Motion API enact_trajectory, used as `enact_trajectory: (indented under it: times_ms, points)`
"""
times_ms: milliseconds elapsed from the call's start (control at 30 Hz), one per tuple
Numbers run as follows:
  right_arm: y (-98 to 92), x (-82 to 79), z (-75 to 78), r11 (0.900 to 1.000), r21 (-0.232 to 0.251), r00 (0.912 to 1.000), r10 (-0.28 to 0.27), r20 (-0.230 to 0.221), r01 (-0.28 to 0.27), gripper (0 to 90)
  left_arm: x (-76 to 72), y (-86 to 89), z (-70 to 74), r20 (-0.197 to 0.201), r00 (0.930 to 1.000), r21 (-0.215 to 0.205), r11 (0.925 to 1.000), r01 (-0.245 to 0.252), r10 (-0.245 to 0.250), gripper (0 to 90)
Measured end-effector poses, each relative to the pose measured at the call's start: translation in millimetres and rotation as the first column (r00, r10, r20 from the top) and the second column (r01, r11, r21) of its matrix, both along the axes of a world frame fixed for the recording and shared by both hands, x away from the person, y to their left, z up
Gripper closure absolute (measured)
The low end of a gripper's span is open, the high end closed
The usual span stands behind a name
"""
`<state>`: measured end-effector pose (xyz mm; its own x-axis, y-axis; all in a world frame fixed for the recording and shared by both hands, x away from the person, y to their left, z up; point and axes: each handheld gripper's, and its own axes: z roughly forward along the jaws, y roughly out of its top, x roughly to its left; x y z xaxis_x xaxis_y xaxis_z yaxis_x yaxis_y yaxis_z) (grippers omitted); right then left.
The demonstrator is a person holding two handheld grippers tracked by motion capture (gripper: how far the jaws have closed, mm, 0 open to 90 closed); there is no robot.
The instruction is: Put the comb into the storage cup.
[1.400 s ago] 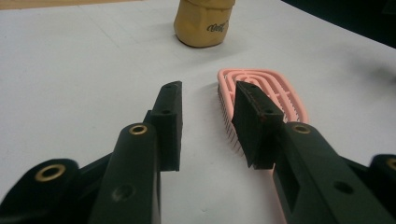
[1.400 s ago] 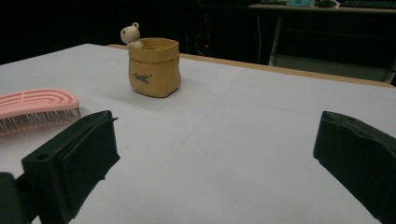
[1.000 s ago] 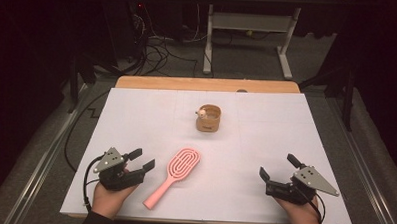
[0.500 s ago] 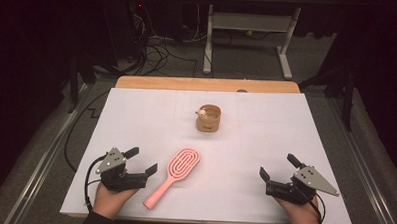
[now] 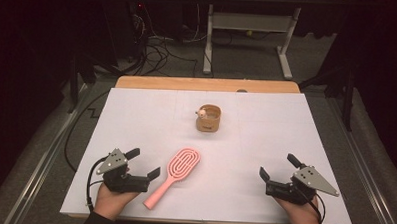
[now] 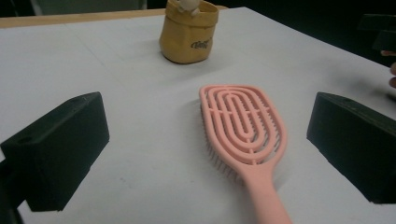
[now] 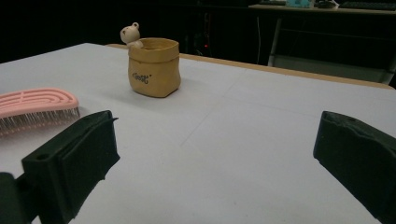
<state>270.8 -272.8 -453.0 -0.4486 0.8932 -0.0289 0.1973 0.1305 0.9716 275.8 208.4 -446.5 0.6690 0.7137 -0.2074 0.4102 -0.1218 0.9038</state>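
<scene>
A pink hairbrush (image 5: 177,174) lies bristles down on the white table, handle toward the near edge. My left gripper (image 5: 144,162) rests just left of it, jaws wide open after just opening. In the left gripper view the brush (image 6: 243,126) lies on the table between the two jaws and ahead of them, touched by neither. A small tan pot with a bear figure on its rim (image 5: 208,118) stands farther back at the middle. My right gripper (image 5: 277,166) rests at the near right, open and holding nothing. It looks toward the pot (image 7: 154,67) and the brush head (image 7: 37,109).
The white sheet (image 5: 266,124) covers the table, and a wooden strip (image 5: 207,85) shows along its far edge. Beyond the table are floor cables (image 5: 158,50) and a grey desk frame (image 5: 249,23). Dark floor runs along both sides.
The left gripper's jaws have spread wider apart. The brush, the pot and both hands have stayed where they were.
</scene>
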Motion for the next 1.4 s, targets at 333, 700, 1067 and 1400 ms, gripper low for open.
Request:
enact_trajectory:
  times_ms: [333, 700, 1067, 1400]
  points:
    - [-0.5, 0.1, -0.3, 1.000, -0.003, 1.0000, 0.002, 0.000, -0.002, 0.3, 8.2, -25.2, 22.1, -0.058, 0.9982, 0.101, 0.9946, 0.023, -0.017, 0.0]
    - [-1.3, -1.9, 2.3, 1.000, 0.000, 0.9999, 0.006, 0.011, -0.006, 0.3, 23.7, -59.9, 30.2, -0.150, 0.9882, 0.212, 0.9751, 0.065, -0.033, 0.0]
    - [-0.8, -2.0, 1.9, 1.000, -0.002, 0.9999, 0.008, 0.008, -0.008, 0.3, 37.3, -80.5, 28.1, -0.210, 0.9773, 0.298, 0.9505, 0.089, -0.026, 0.0]
    - [-1.4, -2.1, 2.1, 1.000, 0.001, 0.9999, 0.007, 0.009, -0.007, 0.3, 44.8, -97.7, 25.9, -0.244, 0.9694, 0.357, 0.9273, 0.113, -0.024, 0.0]
